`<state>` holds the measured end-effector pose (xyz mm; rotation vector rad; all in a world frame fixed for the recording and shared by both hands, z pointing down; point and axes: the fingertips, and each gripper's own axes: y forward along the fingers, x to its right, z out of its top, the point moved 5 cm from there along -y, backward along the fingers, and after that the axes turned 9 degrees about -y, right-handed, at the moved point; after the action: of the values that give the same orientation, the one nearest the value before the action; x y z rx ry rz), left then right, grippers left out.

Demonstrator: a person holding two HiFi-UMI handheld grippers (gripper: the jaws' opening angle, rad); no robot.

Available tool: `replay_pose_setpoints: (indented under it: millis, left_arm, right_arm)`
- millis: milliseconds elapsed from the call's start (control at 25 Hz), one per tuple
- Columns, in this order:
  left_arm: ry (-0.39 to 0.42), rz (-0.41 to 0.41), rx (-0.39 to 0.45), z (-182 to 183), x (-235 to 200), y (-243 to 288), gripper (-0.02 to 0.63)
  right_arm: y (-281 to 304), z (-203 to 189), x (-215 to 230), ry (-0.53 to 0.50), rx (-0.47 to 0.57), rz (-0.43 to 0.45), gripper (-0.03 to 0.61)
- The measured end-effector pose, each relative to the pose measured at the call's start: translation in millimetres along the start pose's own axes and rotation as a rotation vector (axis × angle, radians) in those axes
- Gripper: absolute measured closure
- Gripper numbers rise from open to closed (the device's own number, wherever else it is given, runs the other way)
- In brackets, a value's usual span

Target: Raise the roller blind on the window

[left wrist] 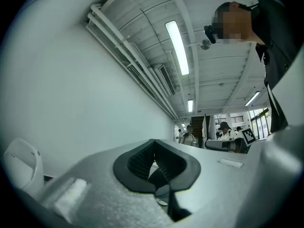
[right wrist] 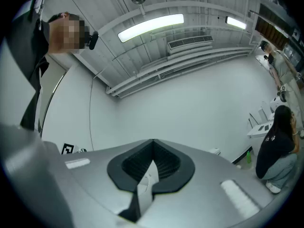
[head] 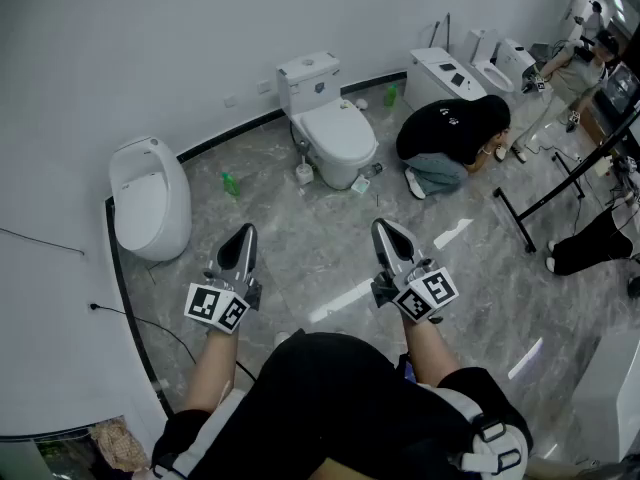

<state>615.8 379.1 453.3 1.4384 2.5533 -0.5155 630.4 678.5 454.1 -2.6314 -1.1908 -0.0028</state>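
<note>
Over the marble floor (head: 318, 253), left tongs (head: 245, 233) and right tongs (head: 384, 228) hover closed, empty.

Both arms reach forward from the body, bare to the elbow, level with each other and well apart. The left forearm (head: 205, 368) runs up to the left tongs (head: 244, 232), the right forearm (head: 425, 343) to the right tongs (head: 384, 226).

Both tongs point to the far side, noses tipped slightly above level. Their tips lean a little toward each other.

Left marker cube (head: 217, 306) and right marker cube (head: 428, 295) sit at the near ends, over the hands, which are mostly hidden.

In each gripper view the dark ribbed pads meet at the tip. Both pairs are closed, with nothing held.
</note>
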Motion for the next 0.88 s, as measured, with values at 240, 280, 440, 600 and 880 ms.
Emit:
replay_pose_setpoints:
  millis: [240,280,440,600,880]
  left_arm:
    - [-0.001,0.007,0.013,-2,15,4,0.614]
    - [-0.002,0.009,0.014,-4,17,4,0.614]
    - [-0.001,0.02,0.016,-11,26,3,0.614]
    - [0.007,0.04,0.028,-12,36,3,0.614]
    - [0.023,0.106,0.06,-16,47,-11,0.614]
  right_arm:
    - [-14,4,9,0.002,-0.002,0.005,0.581]
    - [-16,4,10,0.002,-0.002,0.007,0.581]
    - [-22,4,17,0.011,-0.001,0.019,0.581]
    - [-26,7,23,0.023,0.003,0.045,0.581]
    - [-21,5,18,0.049,0.022,0.164,0.58]
